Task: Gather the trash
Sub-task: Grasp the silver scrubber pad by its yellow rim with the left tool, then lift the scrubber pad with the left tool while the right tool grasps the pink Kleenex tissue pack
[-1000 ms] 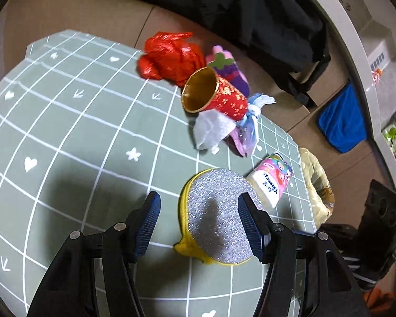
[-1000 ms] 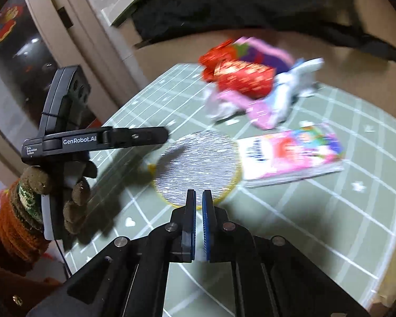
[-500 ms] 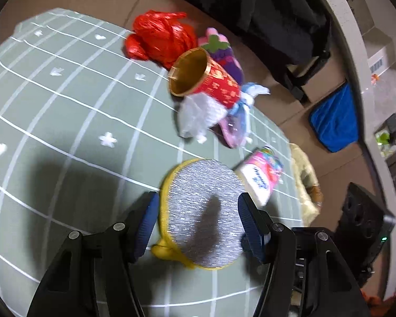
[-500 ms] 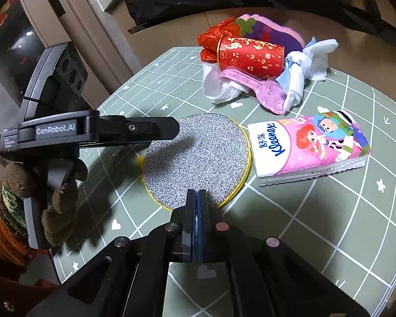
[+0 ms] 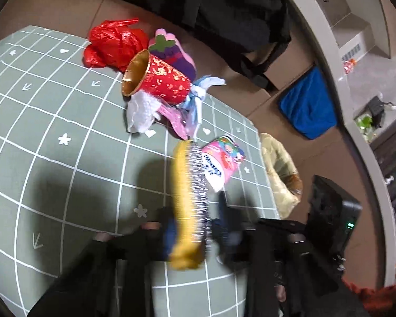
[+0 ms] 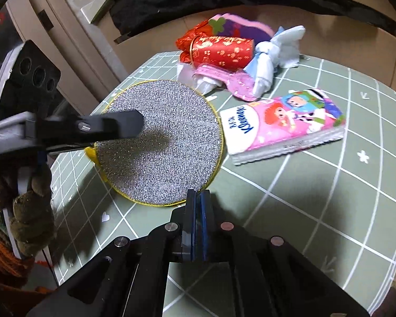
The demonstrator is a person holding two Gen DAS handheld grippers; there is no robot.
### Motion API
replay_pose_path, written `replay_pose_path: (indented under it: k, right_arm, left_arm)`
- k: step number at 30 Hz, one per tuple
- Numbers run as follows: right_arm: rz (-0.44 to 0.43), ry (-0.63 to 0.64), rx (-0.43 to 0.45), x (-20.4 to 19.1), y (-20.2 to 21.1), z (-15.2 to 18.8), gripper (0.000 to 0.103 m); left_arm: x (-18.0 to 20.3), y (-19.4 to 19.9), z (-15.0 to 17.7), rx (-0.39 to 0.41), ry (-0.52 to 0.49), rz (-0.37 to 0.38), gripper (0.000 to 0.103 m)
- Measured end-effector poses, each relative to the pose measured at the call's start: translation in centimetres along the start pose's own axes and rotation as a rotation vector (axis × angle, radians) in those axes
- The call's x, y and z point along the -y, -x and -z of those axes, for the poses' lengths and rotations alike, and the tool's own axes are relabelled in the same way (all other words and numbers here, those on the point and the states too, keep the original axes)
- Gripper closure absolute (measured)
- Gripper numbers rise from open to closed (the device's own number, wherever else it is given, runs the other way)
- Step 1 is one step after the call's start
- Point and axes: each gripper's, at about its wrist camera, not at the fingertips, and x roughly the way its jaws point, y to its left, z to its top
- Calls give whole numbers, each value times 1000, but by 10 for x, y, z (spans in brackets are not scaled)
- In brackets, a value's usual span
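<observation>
at the far left of the right wrist view a gloved hand [image 6: 30,206] carries the left gripper [image 6: 113,126], whose jaws are closing on the round silver scouring pad [image 6: 162,142] with the yellow rim; the pad sits between the fingers, and the visible finger lies across its glittery face. in the left wrist view the same pad [image 5: 190,203] stands on edge, blurred, wedged between the two blue pads, its far edge just beside the pink tissue pack [image 5: 221,163]. the pad is tipped up off the green gridded mat [image 6: 316,185]. the right gripper [image 6: 196,198] hangs just at the pad's near rim, jaws pressed together with nothing in them.

counted from left to right: one scouring pad, one tissue pack [image 6: 282,126], and behind them a pile with one red plastic bag [image 5: 113,42], one red and gold paper cup [image 6: 221,51], one purple and pink item [image 5: 169,50], one pink strip [image 6: 224,82], and crumpled white and pale blue wrappers [image 6: 272,60] whose number i cannot tell.
</observation>
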Motion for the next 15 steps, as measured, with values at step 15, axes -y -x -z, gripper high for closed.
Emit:
replay_pose_path:
  k: [15]
  right_arm:
    - [116,-184,118,53,42,-41,62]
  left_arm:
    - [28,80,9,423,-158,-439,89]
